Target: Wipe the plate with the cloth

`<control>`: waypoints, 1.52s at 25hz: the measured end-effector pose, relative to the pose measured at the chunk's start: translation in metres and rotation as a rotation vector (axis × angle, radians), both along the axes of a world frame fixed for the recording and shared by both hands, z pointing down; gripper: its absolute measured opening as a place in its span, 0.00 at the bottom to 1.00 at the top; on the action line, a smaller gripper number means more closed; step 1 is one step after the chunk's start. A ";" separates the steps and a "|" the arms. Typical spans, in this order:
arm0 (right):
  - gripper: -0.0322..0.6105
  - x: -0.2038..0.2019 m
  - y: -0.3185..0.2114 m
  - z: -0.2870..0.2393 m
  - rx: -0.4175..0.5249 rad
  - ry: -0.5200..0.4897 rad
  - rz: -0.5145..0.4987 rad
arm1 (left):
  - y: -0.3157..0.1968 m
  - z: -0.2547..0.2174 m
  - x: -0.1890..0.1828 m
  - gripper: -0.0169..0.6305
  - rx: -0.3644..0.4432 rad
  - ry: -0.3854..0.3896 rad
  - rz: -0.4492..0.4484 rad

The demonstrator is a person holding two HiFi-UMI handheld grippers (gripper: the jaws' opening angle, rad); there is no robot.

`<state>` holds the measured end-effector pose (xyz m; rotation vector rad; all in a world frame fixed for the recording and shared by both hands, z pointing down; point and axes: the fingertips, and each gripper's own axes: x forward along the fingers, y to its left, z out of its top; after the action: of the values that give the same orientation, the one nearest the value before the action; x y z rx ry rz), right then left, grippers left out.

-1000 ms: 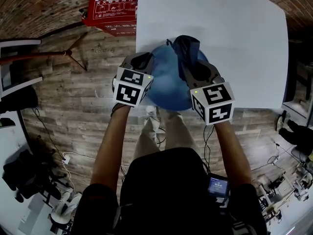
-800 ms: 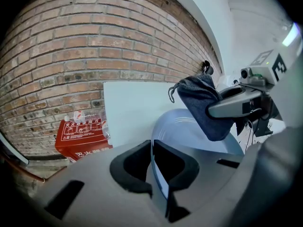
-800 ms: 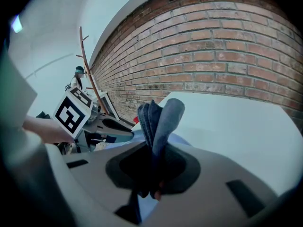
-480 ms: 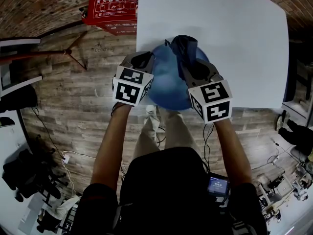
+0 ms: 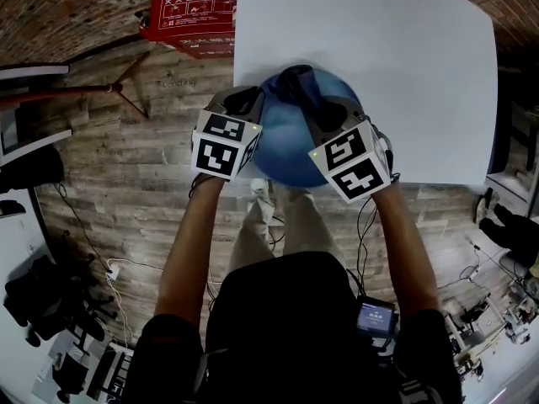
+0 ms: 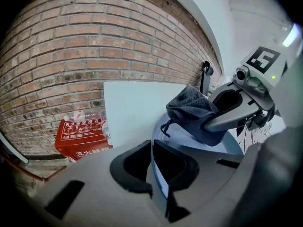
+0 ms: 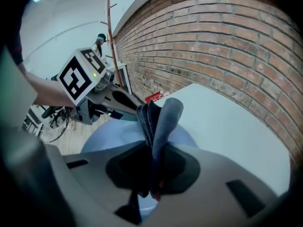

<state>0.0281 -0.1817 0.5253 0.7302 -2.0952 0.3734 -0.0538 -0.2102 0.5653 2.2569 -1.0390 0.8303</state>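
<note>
**Jaws.** The left gripper [image 6: 152, 150] is closed on the thin near-left rim of the round, pale blue, smooth-faced plate [image 5: 286, 146]. The rim runs edge-on between its two pads. The right gripper [image 7: 151, 167] is clamped on the dark blue, folded terry cloth [image 7: 163, 117], and a wad of it stands out past the jaw tips.

**Position.** I am holding the plate up by that one rim grip. The cloth wad lies against the far part of the plate's face.

**Handling, in my judgement.**
- The plate is stiff and light enough to hang from one pinch.
- Its face looks slick, so wiping pressure far from the grip could make it pivot or slip. I would press close to the left gripper's side and support the stroke.
- I cannot tell whether the plate is plastic or ceramic, so I treat it as breakable.
- The cloth is soft and limp. It will bunch and drag, so it is best held by the fold, as it is now.

**Surroundings.**
- The white flat tabletop [image 5: 404, 74] lies beneath and beyond the plate.
- The grey wood-plank floor [image 5: 109, 167] lies below the plate's near half, so a dropped plate could miss the table.
- A red printed box [image 5: 189, 15] stands on the floor beyond the plate, to its left, well apart.
- Nothing obstructs the plate's face except the two grippers themselves, which are close together.
</note>
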 end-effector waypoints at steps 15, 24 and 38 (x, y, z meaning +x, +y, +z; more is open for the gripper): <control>0.15 -0.015 0.005 0.029 -0.061 0.119 -0.163 | 0.000 0.001 0.000 0.08 0.003 -0.007 -0.001; 0.15 -0.014 0.001 0.035 -0.076 0.130 -0.161 | -0.001 0.001 -0.001 0.08 -0.001 0.004 -0.020; 0.15 0.012 0.006 0.036 -0.113 0.170 -0.092 | 0.001 0.002 -0.001 0.08 0.010 -0.004 -0.018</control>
<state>0.0403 -0.1753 0.5616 0.5762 -1.9233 0.3625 -0.0552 -0.2093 0.5671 2.2520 -1.0654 0.8240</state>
